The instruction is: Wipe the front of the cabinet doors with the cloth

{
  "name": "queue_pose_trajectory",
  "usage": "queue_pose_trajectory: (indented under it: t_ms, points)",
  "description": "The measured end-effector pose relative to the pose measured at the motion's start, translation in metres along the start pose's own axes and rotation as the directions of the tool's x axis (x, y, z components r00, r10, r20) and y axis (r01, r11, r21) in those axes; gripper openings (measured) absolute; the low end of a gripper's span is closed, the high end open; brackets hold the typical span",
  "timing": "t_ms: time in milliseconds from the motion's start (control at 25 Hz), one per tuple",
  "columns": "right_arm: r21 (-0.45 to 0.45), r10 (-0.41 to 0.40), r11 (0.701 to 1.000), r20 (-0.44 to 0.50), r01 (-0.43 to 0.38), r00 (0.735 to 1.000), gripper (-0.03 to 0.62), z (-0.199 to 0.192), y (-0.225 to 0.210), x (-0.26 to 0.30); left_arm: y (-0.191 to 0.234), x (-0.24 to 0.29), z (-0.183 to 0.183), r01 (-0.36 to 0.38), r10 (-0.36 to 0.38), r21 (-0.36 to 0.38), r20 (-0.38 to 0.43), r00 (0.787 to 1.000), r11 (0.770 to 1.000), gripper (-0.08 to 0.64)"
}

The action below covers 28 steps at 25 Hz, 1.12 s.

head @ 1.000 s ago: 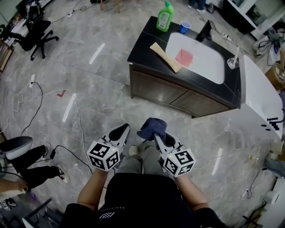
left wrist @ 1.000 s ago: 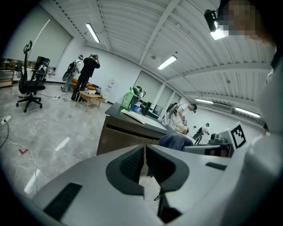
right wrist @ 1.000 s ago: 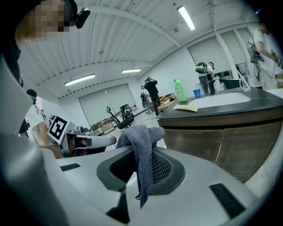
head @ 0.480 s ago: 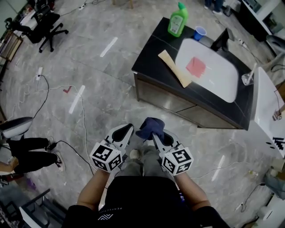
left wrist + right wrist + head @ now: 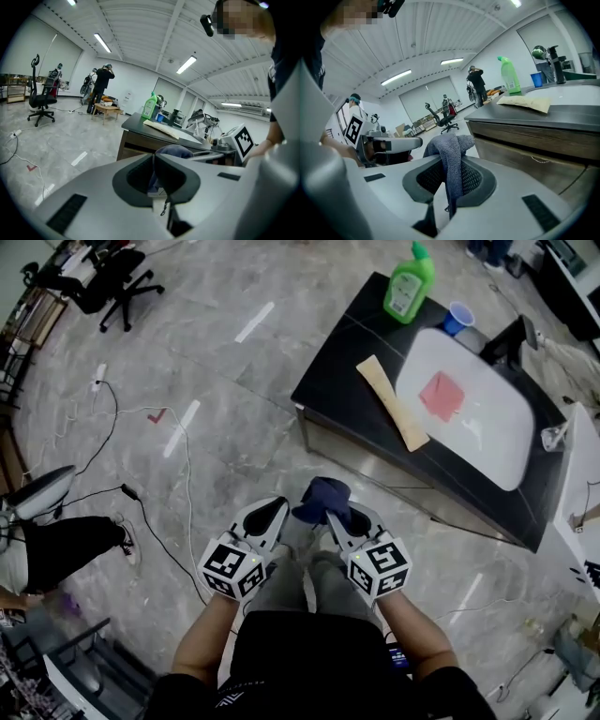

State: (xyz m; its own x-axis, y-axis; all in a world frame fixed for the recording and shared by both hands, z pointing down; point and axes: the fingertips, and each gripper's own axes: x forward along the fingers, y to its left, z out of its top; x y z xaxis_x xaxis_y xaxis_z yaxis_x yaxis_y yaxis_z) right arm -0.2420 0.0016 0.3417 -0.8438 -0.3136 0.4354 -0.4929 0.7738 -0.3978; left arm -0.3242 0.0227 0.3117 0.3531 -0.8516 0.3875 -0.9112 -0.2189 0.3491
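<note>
Short of the cabinet point(image 5: 339, 381), the right gripper point(image 5: 330, 514) pinches the cloth point(image 5: 322, 496) ready to wipe; the left gripper point(image 5: 271, 509), jaws together, idles empty.

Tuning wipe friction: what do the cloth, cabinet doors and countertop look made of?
Cloth: blue-grey knit or microfibre fabric, looped weave visible, drapes limp.
Cabinet doors: dark brown wood or wood-look laminate, matte, faint horizontal grain.
Countertop: black, smooth, probably stone or composite, slight sheen.

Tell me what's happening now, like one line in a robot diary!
right gripper: shut on cloth | left gripper: shut, empty | cabinet: ahead, cloth not touching | wiping: not started
</note>
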Motion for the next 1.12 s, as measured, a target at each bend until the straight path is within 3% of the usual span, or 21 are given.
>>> queue_pose_trajectory:
  t_ms: [240, 600, 920, 1120]
  points:
    - [-0.004, -0.032, 0.999, -0.017, 0.032, 0.999, 0.071, -0.002, -0.015, 0.038, 0.034, 0.017, -0.007, 0.033, -0.034, -0.015, -0.049, 0.998, 0.999, 0.018]
    - [0.038, -0.176, 0.984, 0.024, 0.175, 0.984, 0.071, -0.006, -0.027, 0.118, 0.099, 0.042, -0.006, 0.151, -0.149, 0.018, -0.099, 0.984, 0.988, 0.018]
    - [0.027, -0.234, 0.972, 0.051, 0.233, 0.971, 0.071, -0.006, -0.037, 0.164, 0.150, 0.064, -0.011, 0.150, -0.144, 0.050, -0.103, 0.984, 0.987, 0.018]
    - [0.053, -0.284, 0.958, 0.076, 0.280, 0.956, 0.071, -0.010, -0.052, 0.175, 0.160, 0.076, -0.015, 0.193, -0.185, 0.067, -0.113, 0.976, 0.979, 0.018]
